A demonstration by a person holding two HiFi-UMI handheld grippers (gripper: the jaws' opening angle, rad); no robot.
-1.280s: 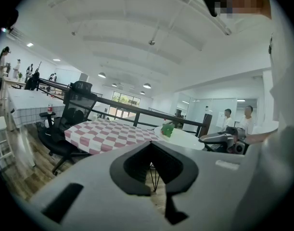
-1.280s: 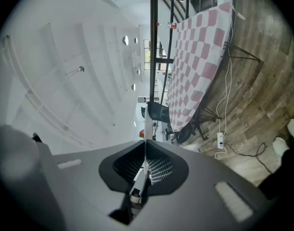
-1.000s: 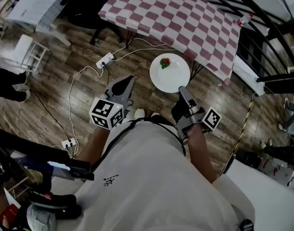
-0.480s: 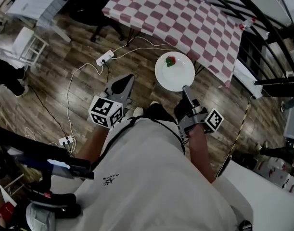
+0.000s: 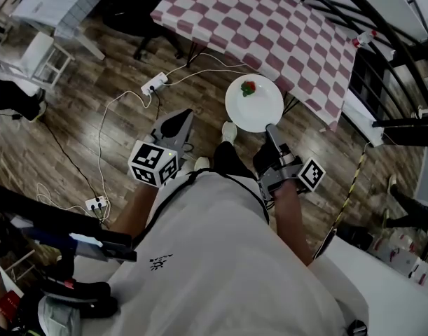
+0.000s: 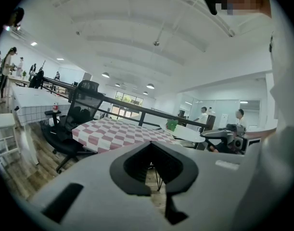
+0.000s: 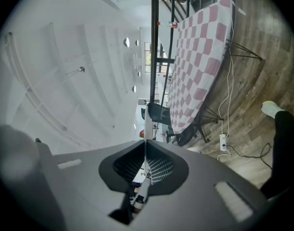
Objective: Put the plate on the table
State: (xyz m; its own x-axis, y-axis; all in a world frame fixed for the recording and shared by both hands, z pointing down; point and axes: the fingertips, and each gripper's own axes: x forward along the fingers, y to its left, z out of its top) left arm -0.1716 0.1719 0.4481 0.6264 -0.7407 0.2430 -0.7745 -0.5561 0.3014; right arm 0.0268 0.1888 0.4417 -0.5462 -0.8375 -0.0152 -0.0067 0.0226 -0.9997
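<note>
Even, diffuse light from round ceiling lamps fills the hall, and shadows on the brown wooden plank floor are faint. The head view runs dim toward its corners, and the round white plate glows almost washed out. Both gripper views bulge fisheye-style inside black rims, with the grey left tool and right tool soft-focused up close.

Round white plate, level, clamped at its near rim by the right gripper. We note a small red-and-green item by its far rim. Plate hangs off the pink-checked bench, just beside the near edge.
</note>
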